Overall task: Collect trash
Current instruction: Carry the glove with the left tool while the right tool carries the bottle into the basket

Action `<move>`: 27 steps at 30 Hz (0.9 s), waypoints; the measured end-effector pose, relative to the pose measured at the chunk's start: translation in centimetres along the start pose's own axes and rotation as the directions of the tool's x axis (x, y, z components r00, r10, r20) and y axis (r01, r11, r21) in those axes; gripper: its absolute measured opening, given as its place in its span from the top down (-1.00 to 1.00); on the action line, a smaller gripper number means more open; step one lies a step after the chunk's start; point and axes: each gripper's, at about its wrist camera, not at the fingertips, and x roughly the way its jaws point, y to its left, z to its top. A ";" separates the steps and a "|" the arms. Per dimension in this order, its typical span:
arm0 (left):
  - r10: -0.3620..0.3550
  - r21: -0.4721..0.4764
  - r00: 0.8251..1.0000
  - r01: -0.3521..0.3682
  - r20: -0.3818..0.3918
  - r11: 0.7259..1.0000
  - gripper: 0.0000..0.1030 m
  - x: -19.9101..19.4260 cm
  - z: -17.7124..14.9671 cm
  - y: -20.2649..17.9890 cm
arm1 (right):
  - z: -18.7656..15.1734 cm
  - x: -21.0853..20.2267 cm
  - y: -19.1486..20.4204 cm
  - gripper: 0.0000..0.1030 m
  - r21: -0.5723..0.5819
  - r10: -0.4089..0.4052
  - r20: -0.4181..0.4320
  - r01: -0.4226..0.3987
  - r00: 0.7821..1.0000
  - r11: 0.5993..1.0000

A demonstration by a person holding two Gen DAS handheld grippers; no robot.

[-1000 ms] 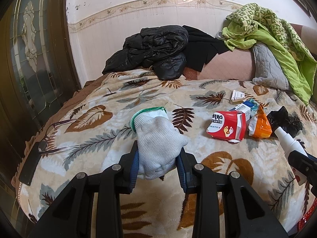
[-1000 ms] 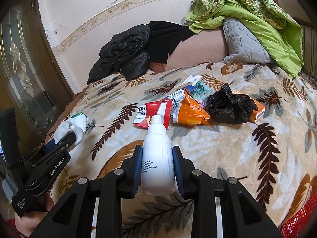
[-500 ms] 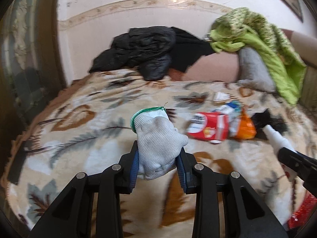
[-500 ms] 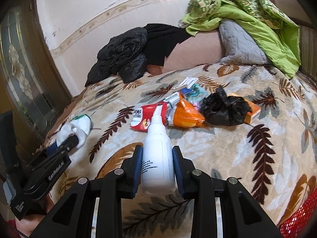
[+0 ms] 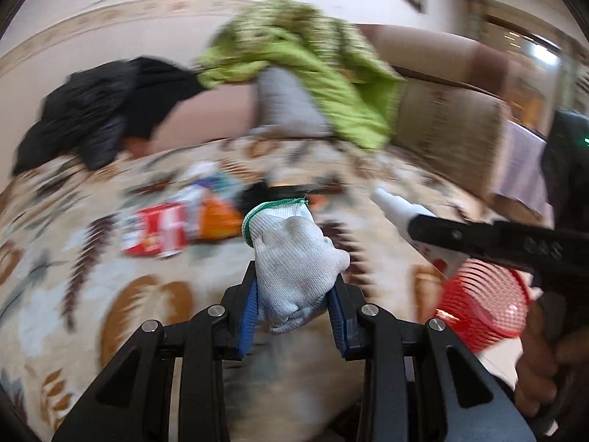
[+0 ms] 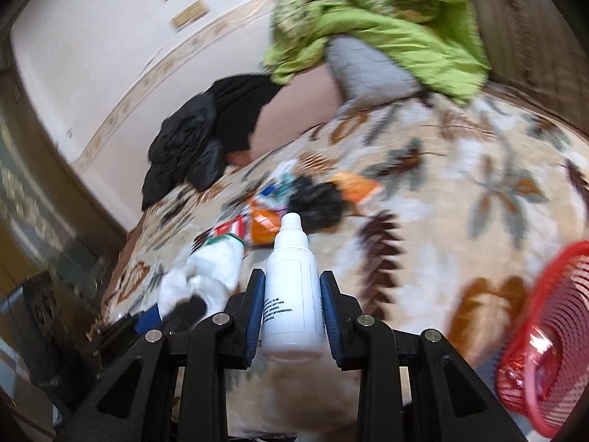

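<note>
My left gripper [image 5: 294, 313] is shut on a grey knit glove with a green cuff [image 5: 291, 254], held above the leaf-patterned bed. My right gripper [image 6: 292, 316] is shut on a white plastic bottle [image 6: 291, 294]; it also shows in the left wrist view [image 5: 401, 213], right of the glove. A red mesh basket [image 5: 482, 302] stands at the bed's right edge, below the bottle; it also shows in the right wrist view [image 6: 548, 339]. Loose trash lies mid-bed: a red packet [image 5: 154, 232], an orange pouch [image 5: 217, 221], a black bag [image 6: 316, 202].
A black jacket [image 5: 92, 118] and a green quilt over a grey pillow [image 5: 305, 70] lie against the headboard. The leaf-patterned blanket [image 6: 460, 191] covers the bed. The left gripper holding the glove [image 6: 206, 280] is at the lower left of the right wrist view. Both views are motion-blurred.
Both grippers have swung right toward the red basket, which has come into view. Glove and bottle stay held. The trash pile has shifted left in both views.
</note>
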 end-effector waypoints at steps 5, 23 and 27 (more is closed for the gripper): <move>-0.181 0.057 0.982 0.184 -0.061 0.981 0.37 1.3 1.7 -6.5 | 0.3 -6.8 -6.9 0.37 0.112 -0.111 0.079 0.101 0.991 0.989; -0.402 0.149 0.870 0.455 -0.286 0.878 0.00 8.2 3.0 -23.9 | -1.7 -15.0 -21.1 0.13 0.383 -0.328 0.102 0.267 0.939 0.884; -0.389 0.137 0.882 0.434 -0.265 0.891 -0.08 7.5 3.1 -22.4 | -1.5 -15.3 -20.8 0.10 0.367 -0.334 0.114 0.273 0.936 0.889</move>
